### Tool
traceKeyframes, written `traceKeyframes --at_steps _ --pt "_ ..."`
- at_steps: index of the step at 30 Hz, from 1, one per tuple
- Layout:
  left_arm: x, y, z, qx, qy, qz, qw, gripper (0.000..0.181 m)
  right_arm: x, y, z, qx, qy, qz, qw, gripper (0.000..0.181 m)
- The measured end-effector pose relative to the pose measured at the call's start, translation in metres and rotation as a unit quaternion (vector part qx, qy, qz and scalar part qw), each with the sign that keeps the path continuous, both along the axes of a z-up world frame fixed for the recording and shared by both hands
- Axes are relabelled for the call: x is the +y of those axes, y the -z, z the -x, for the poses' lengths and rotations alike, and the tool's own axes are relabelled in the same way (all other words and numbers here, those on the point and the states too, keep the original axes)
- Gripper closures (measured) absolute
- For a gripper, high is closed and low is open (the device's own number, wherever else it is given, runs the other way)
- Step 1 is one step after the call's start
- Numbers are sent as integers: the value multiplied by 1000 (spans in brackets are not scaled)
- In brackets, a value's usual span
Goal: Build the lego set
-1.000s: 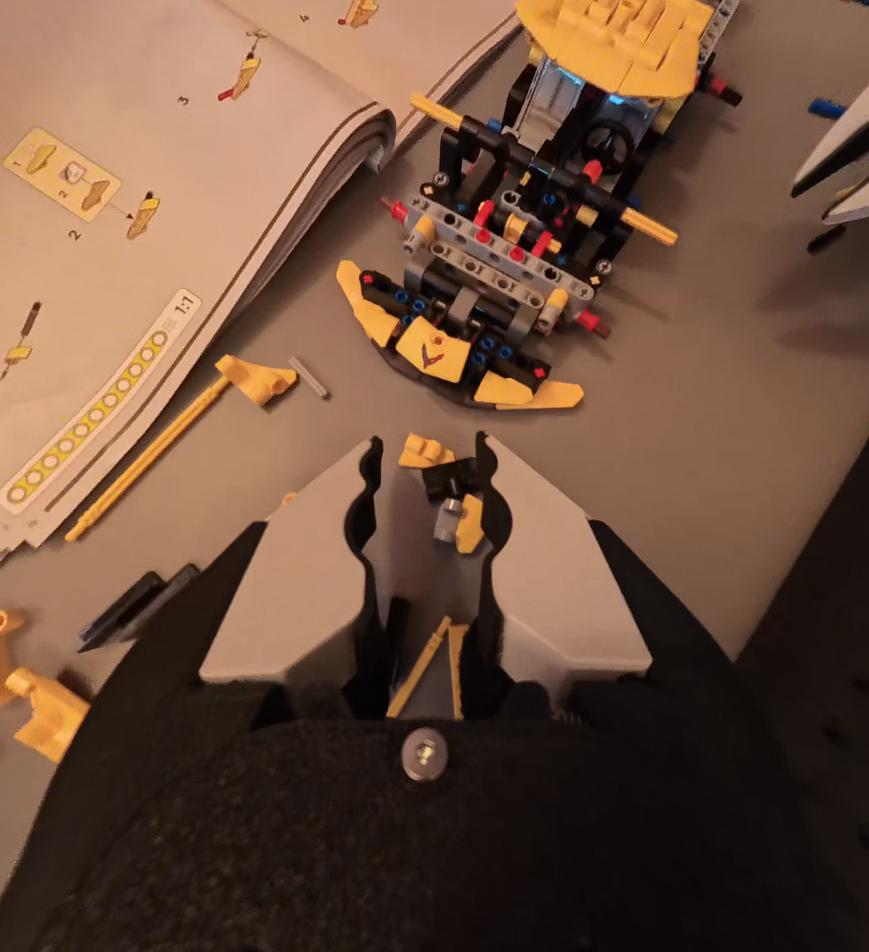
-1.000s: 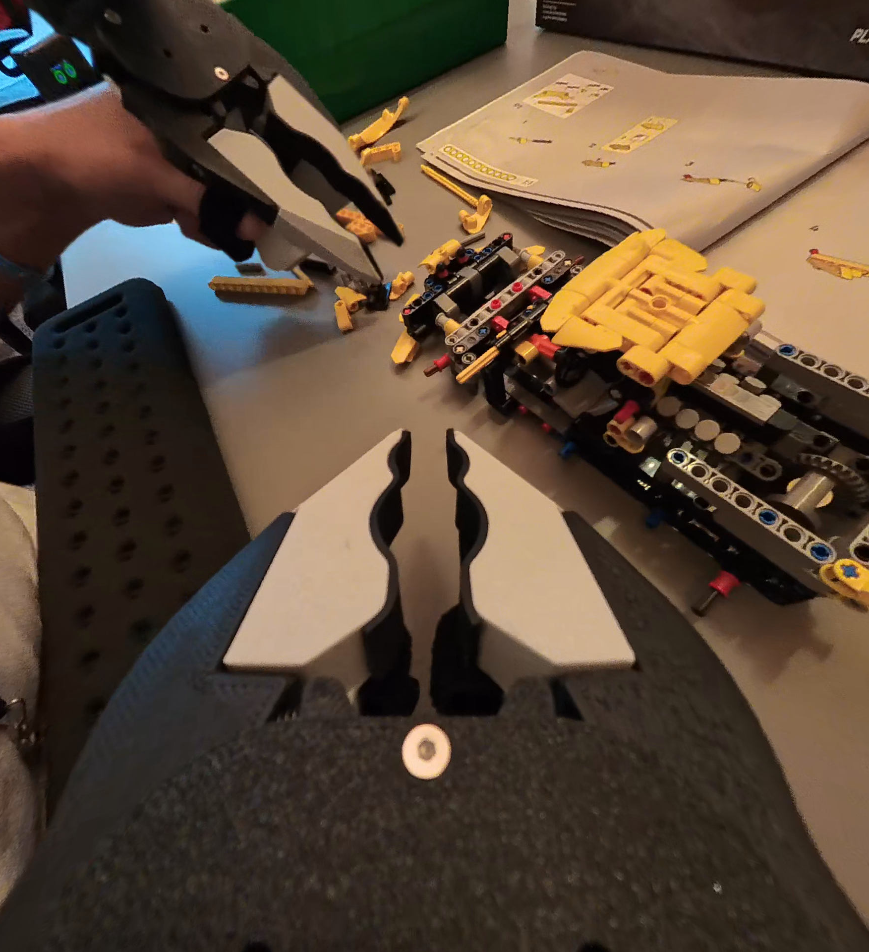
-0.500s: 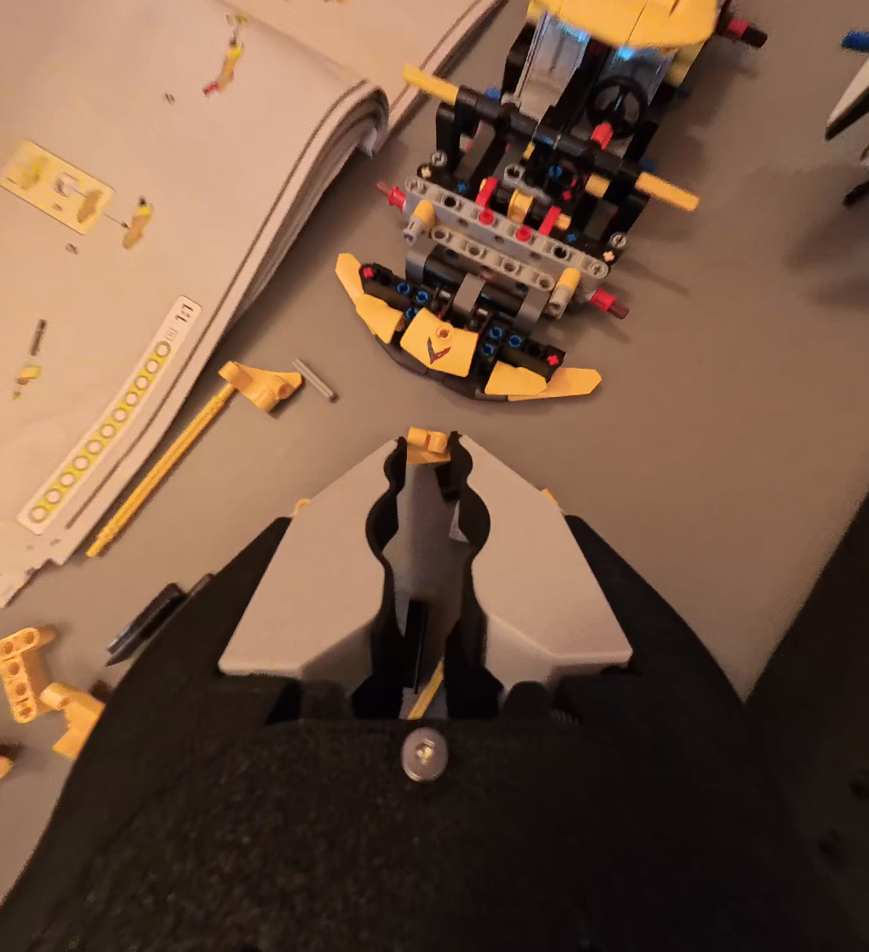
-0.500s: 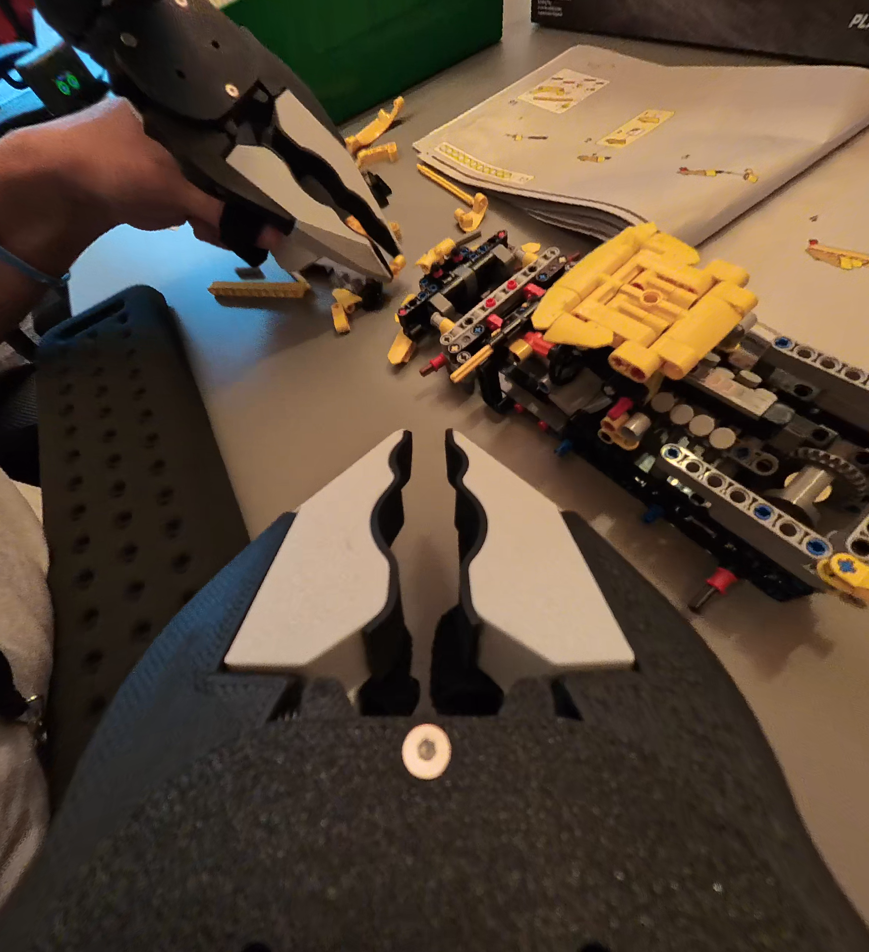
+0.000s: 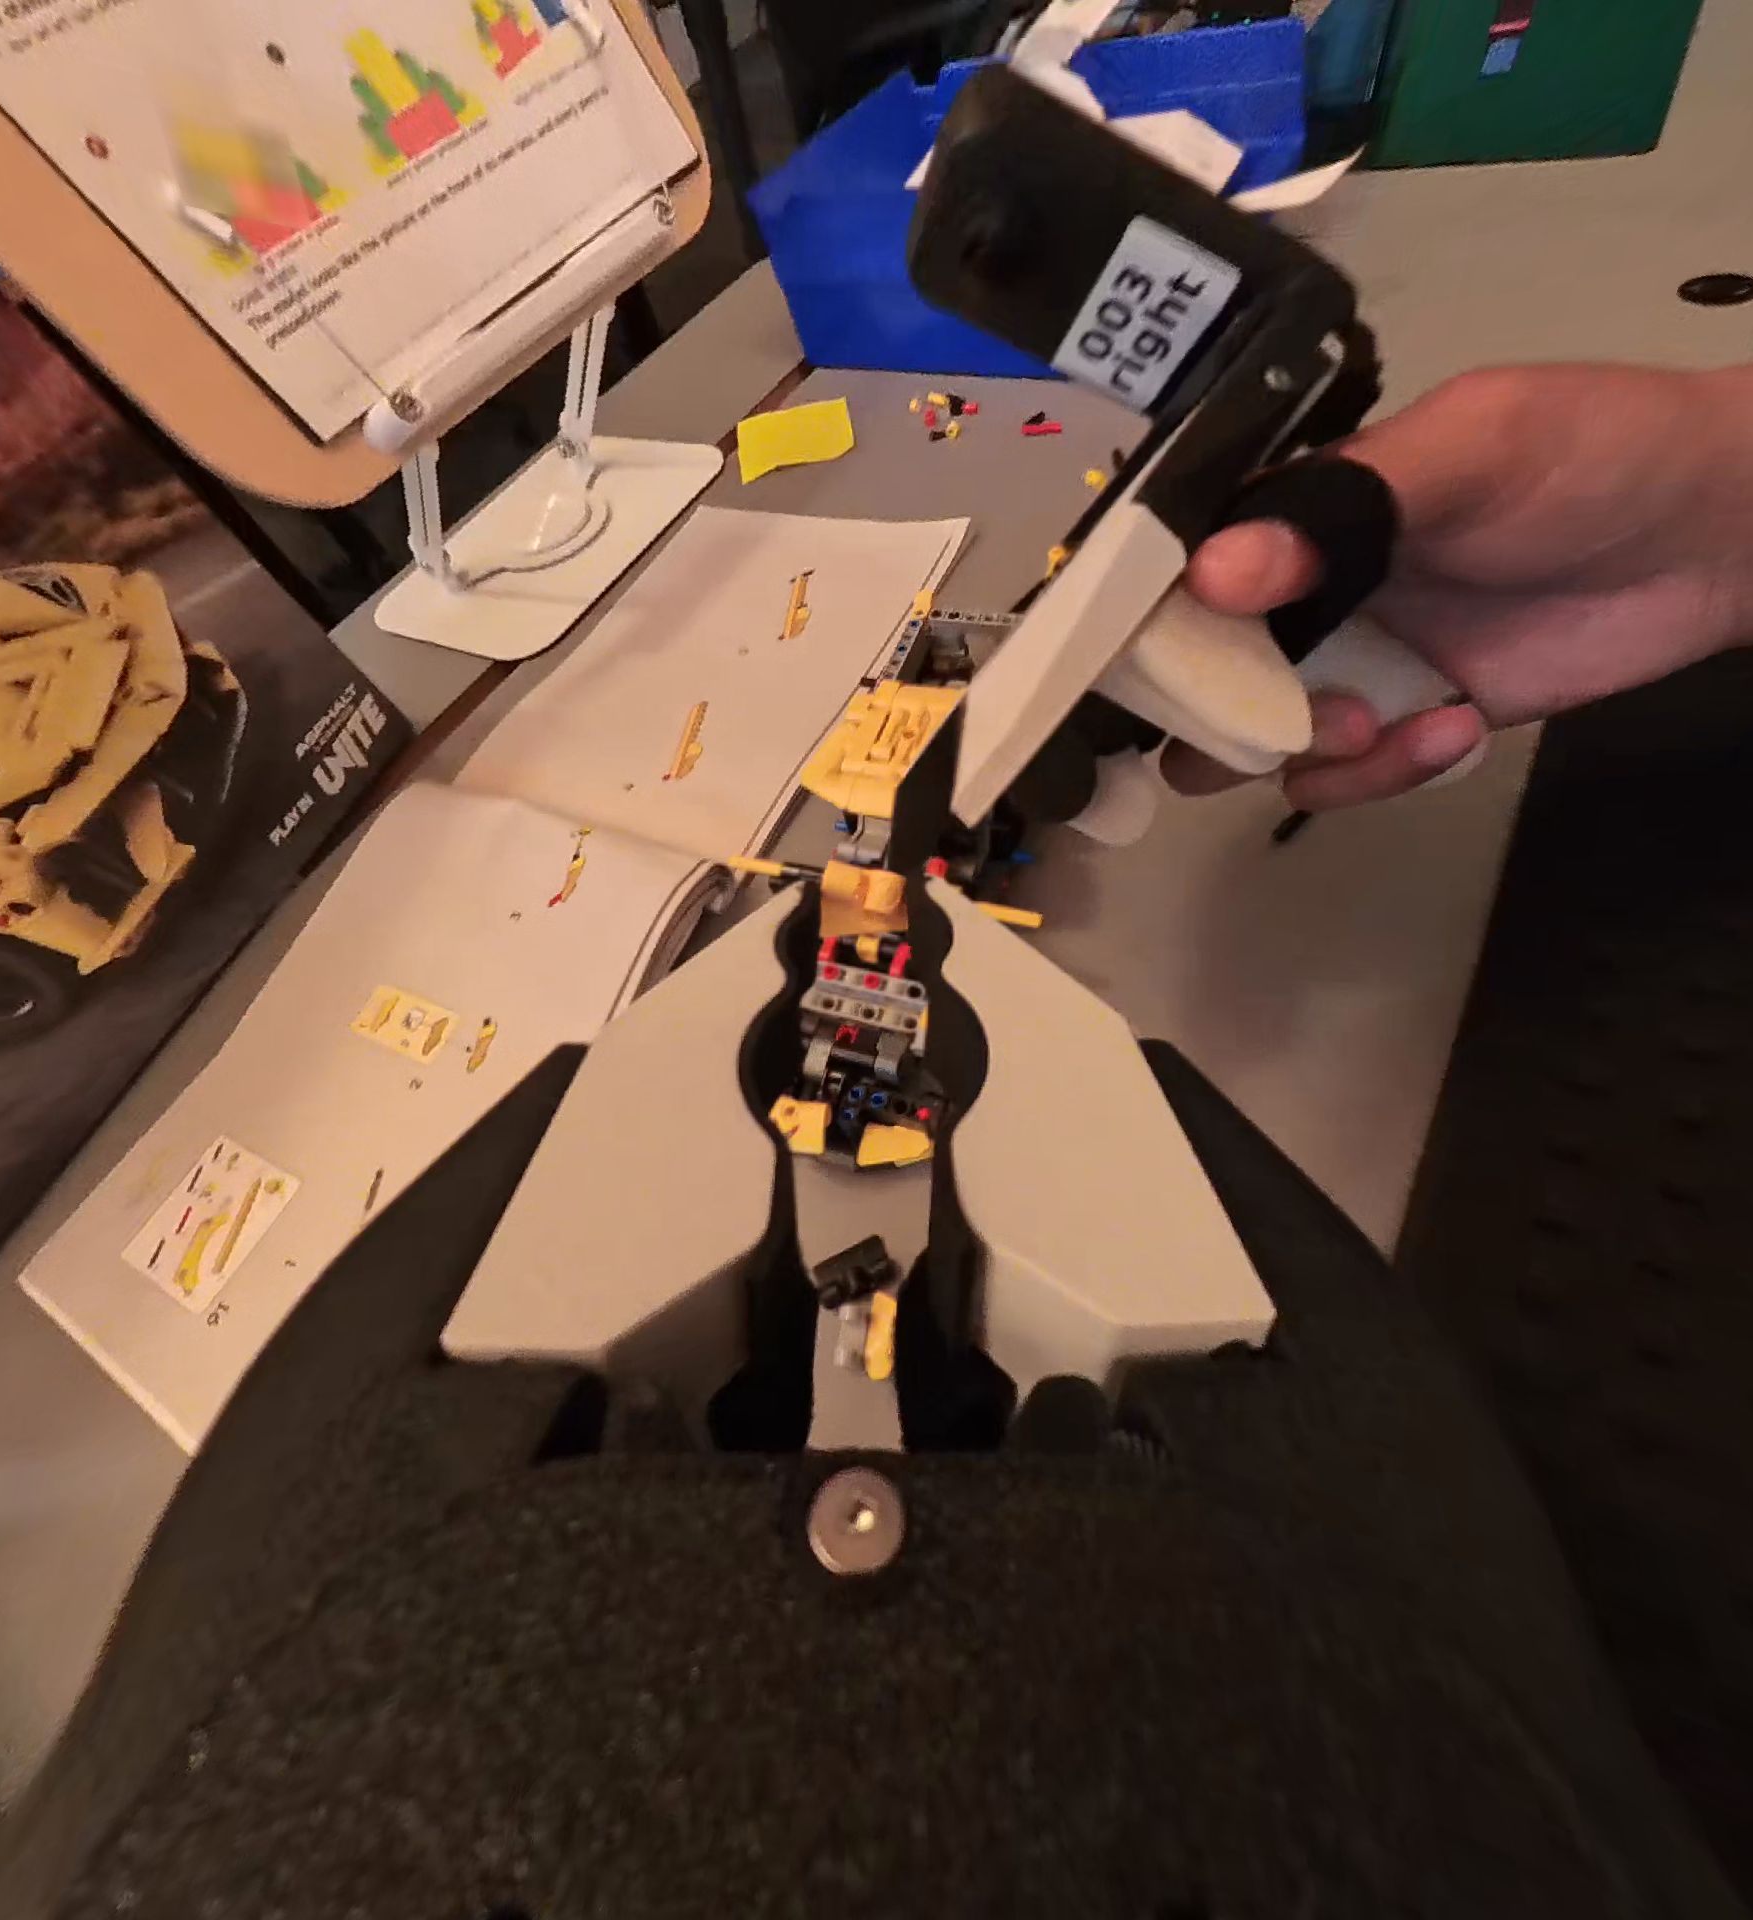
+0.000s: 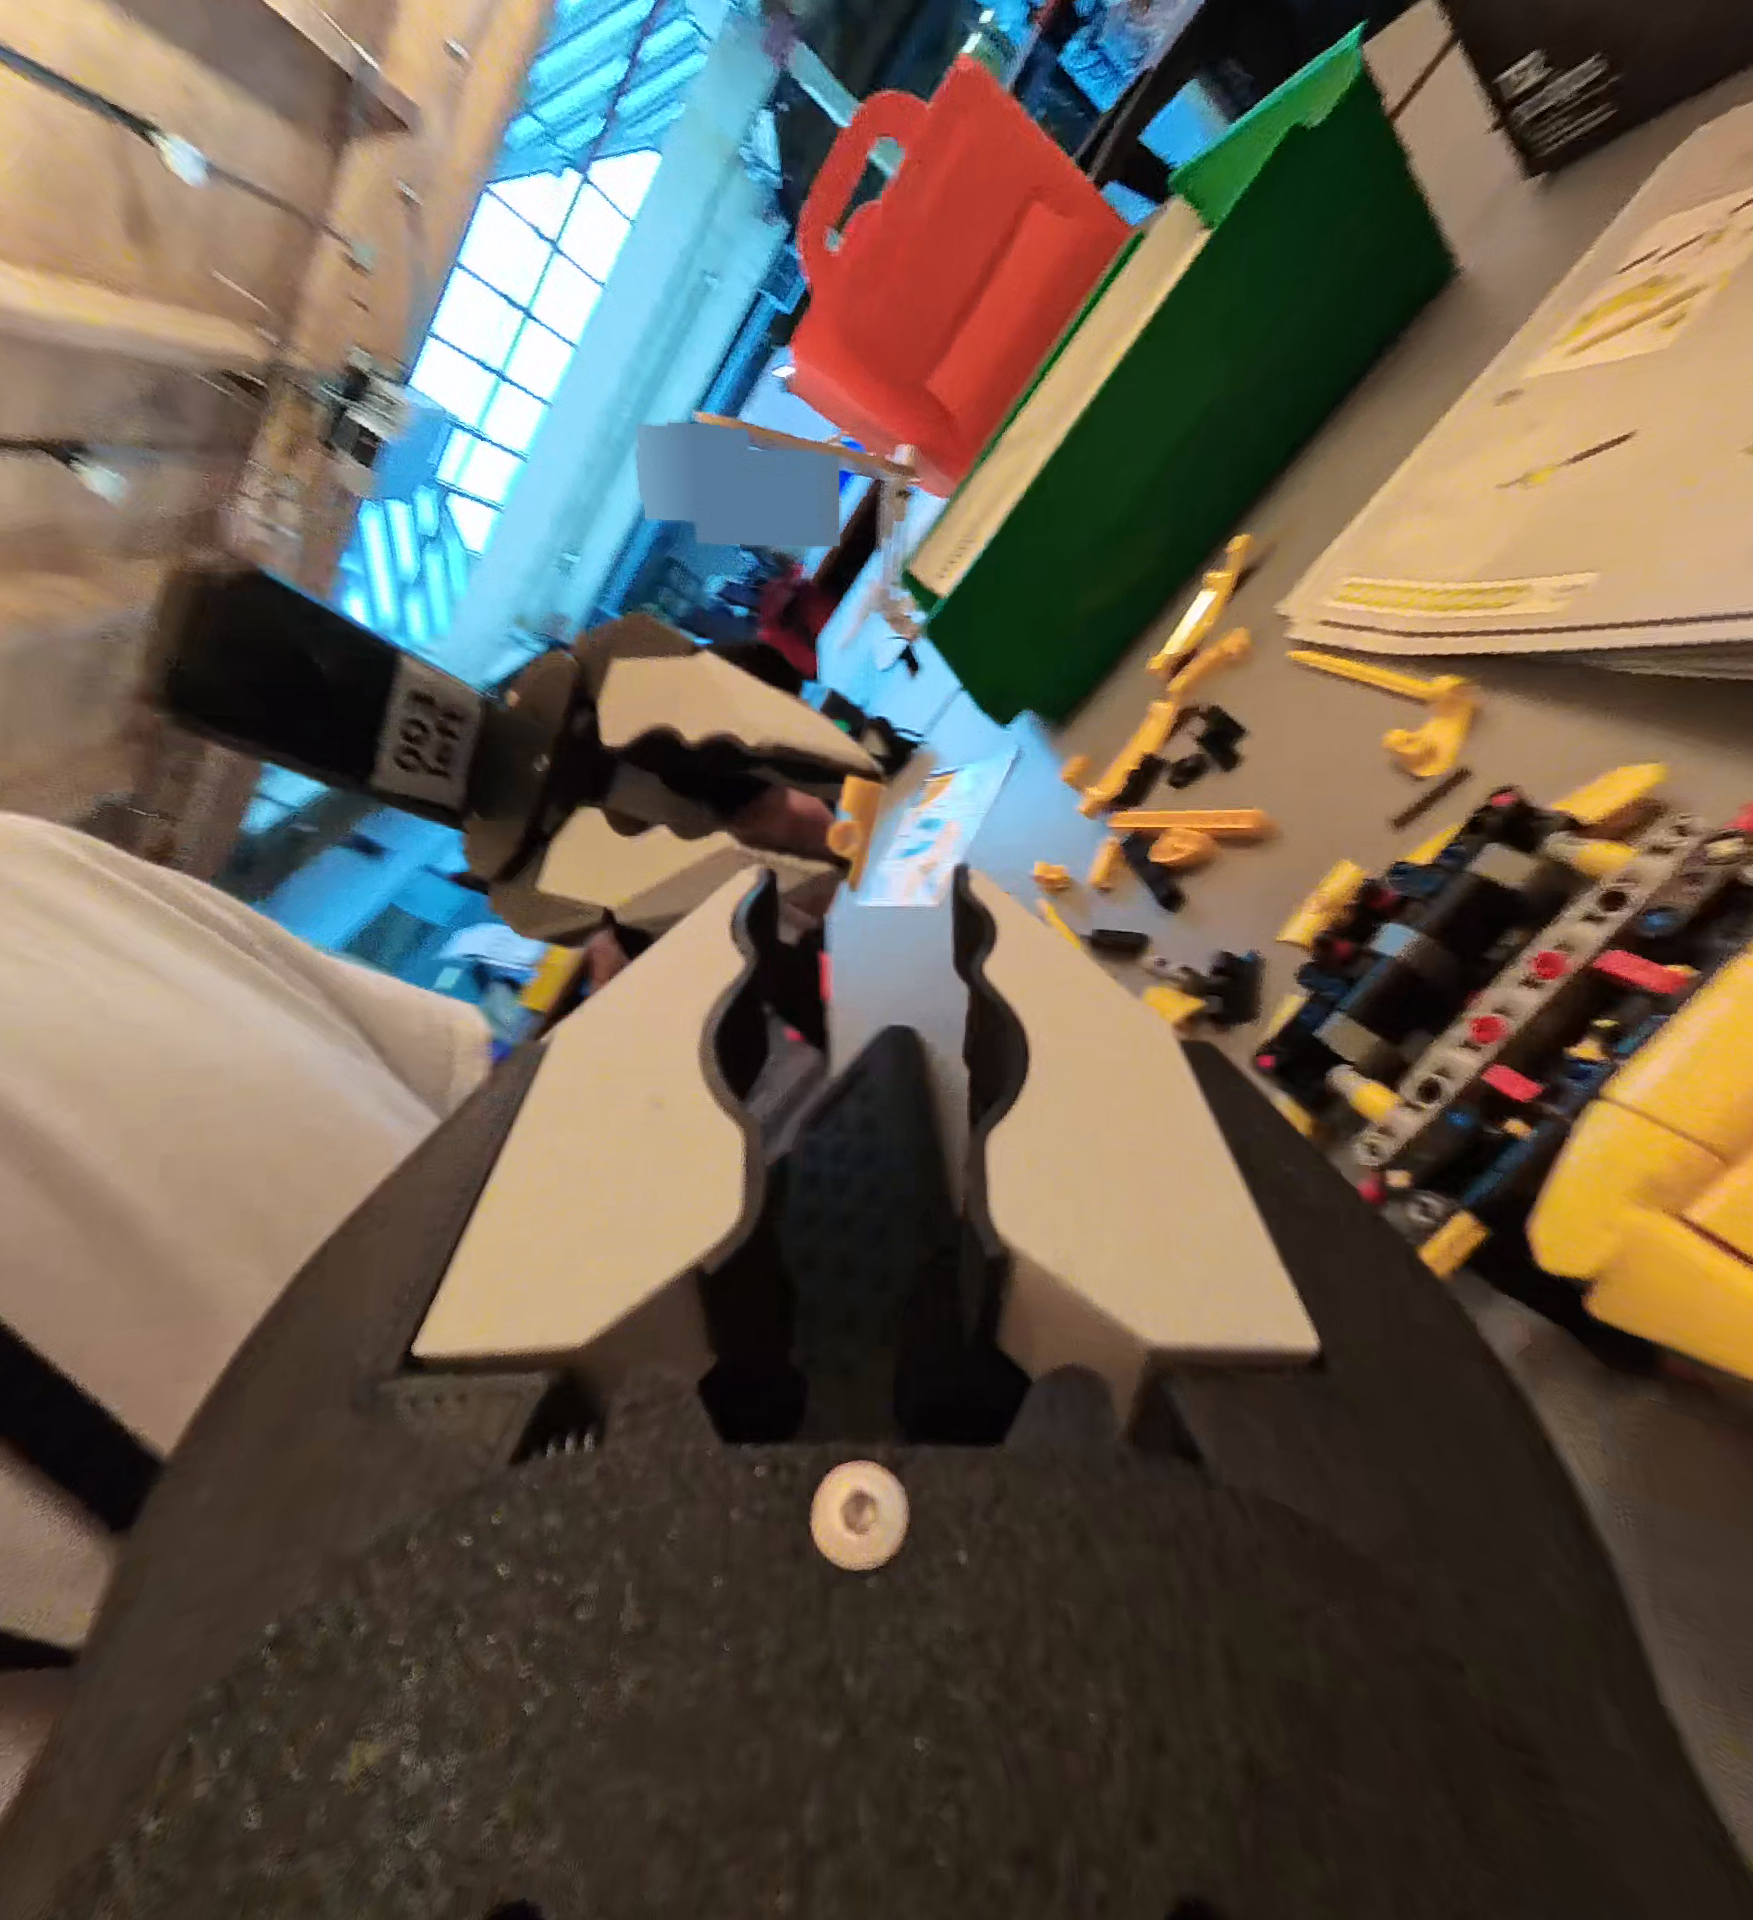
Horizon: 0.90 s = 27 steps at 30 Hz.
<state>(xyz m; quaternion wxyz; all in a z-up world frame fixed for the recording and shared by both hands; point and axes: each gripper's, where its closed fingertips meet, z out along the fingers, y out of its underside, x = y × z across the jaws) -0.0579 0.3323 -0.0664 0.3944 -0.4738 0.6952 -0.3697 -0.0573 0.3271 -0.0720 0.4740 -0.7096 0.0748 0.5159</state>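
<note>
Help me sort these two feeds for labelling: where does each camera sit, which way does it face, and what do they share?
Left wrist view: on the left gripper, facing forward over the lego car and instruction booklet; a hand holding the right gripper shows.
Right wrist view: on the right gripper, rolled sideways, facing the left gripper, which pinches a yellow piece.
Shared: car, booklet.

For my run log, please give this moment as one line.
left gripper: shut on small yellow piece, lifted | right gripper: open, empty | car model: on table | manual: open
</note>
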Motion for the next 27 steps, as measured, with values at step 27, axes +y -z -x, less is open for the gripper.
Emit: traceKeyframes --at_steps 27 --pt "-10 -5 16 5 9 21 1000 161 -20 -13 -15 281 -31 9 959 175"
